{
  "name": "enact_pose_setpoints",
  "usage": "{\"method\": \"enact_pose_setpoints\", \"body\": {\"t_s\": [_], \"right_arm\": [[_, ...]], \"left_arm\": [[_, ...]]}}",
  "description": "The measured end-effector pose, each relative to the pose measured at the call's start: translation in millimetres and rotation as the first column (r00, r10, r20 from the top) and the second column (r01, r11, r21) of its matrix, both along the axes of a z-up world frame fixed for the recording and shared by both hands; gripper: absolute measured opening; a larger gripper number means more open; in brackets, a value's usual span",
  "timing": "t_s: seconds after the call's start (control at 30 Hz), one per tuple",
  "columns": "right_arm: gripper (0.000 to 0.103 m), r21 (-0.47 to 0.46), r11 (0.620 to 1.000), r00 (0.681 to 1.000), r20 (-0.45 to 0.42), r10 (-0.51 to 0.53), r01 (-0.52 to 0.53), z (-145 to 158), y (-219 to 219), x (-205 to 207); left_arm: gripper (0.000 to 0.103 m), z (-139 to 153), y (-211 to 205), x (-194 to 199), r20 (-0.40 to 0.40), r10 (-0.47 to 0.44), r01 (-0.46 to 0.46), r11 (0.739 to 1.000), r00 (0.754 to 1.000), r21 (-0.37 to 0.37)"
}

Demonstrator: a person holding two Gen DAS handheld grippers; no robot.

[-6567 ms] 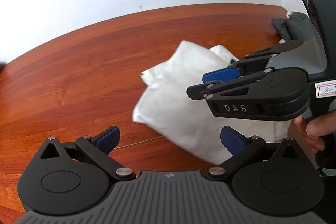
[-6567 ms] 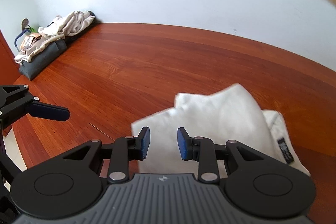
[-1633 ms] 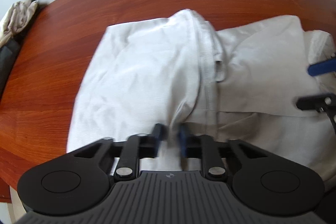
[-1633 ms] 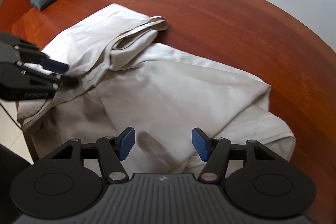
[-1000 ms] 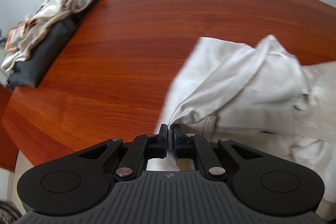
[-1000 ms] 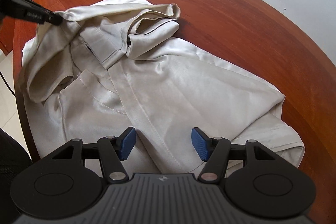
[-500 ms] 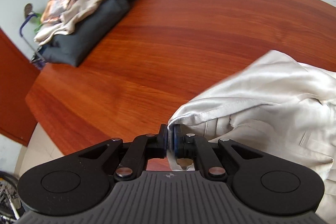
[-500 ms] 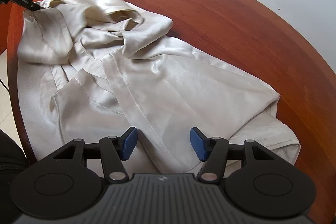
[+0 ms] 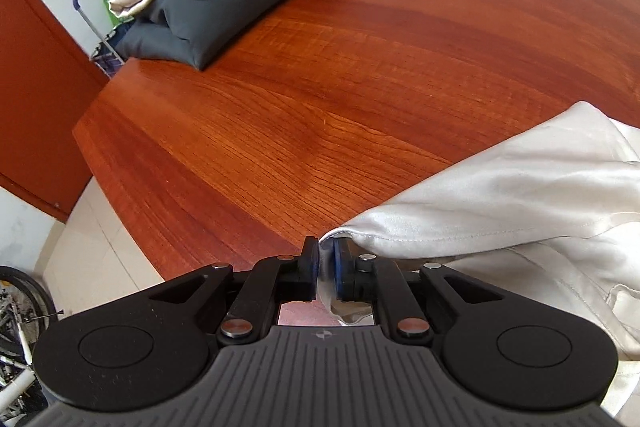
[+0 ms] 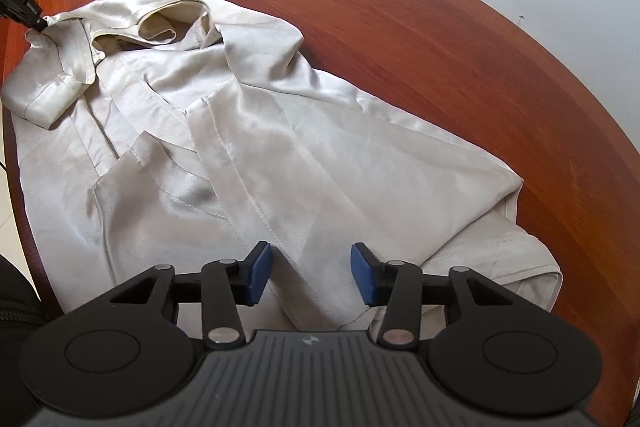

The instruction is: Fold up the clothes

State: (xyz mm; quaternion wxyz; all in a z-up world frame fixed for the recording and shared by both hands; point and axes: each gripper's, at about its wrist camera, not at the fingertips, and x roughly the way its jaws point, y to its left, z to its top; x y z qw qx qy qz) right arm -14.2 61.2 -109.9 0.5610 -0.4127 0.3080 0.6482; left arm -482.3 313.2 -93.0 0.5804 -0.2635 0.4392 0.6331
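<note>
Both grippers tilt steeply down over the reddish-brown wooden tabletop (image 9: 360,75). The left gripper (image 9: 325,269) sits near the tabletop's front edge with its jaws almost together, a corner of the pale cream satin shirt (image 10: 248,131) pinched between the blue pads; the jaws have just been opening a little, yet the cloth still sits between them. From there the shirt fabric (image 9: 500,203) runs off to the right in a taut fold. The right gripper (image 10: 308,275) hovers low over the shirt's lower part, its jaws partly apart and holding nothing; they have just been closing, with only flat cloth beneath them. The shirt lies spread across the tabletop, collar towards the far left, one cuffed sleeve bent over at the left edge. Compared with a second ago, the left gripper has drawn its corner further out to the left, so the bunched folds near the collar have opened out and the garment lies flatter. A folded dark grey garment pile (image 9: 224,7) topped with light cloth sits at the far corner.
</note>
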Motion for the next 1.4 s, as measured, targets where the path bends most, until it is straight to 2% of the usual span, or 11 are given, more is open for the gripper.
{"method": "enact_pose_setpoints", "body": {"t_s": [0.07,0.13,0.2,0.27,0.53,0.67,0.73,0.77,0.8,1.3,1.4], "right_arm": [[0.033,0.000,1.000,1.000,0.005,0.005,-0.005,-1,1,0],[0.026,0.002,1.000,1.000,0.005,0.009,-0.009,0,3,-1],[0.011,0.006,1.000,1.000,0.009,0.009,-0.009,2,5,-2],[0.007,0.013,1.000,1.000,0.016,0.011,-0.011,6,8,-1],[0.002,0.056,0.998,1.000,0.027,0.013,-0.014,35,25,10],[0.006,0.051,0.998,0.999,0.027,0.020,-0.021,42,31,16],[0.026,0.049,0.999,1.000,0.025,0.016,-0.017,45,32,19],[0.042,0.047,0.999,1.000,0.024,0.016,-0.017,45,32,19],[0.046,0.048,0.999,1.000,0.025,0.016,-0.018,45,31,19],[0.050,-0.054,0.998,1.000,0.010,-0.011,0.012,9,-6,19],[0.050,-0.058,0.998,1.000,0.007,-0.021,0.021,8,-12,19]], "left_arm": [[0.036,5,-5,3,0.016,-0.028,0.028,1.000,0.999,0.013],[0.047,11,-10,7,0.043,-0.061,0.060,0.998,0.997,0.030],[0.049,18,-17,15,0.072,-0.102,0.099,0.994,0.992,0.043],[0.052,23,-21,23,0.098,-0.143,0.139,0.989,0.985,0.047],[0.056,30,-36,67,0.173,-0.290,0.286,0.957,0.941,0.048],[0.058,29,-43,93,0.190,-0.363,0.361,0.932,0.912,0.045],[0.059,29,-46,105,0.195,-0.398,0.397,0.917,0.897,0.046],[0.060,28,-47,111,0.197,-0.414,0.413,0.909,0.889,0.047],[0.061,28,-48,116,0.197,-0.428,0.427,0.903,0.882,0.049],[0.062,18,-34,193,0.143,-0.629,0.627,0.776,0.764,0.061],[0.053,10,-30,204,0.120,-0.651,0.650,0.758,0.750,0.048]]}}
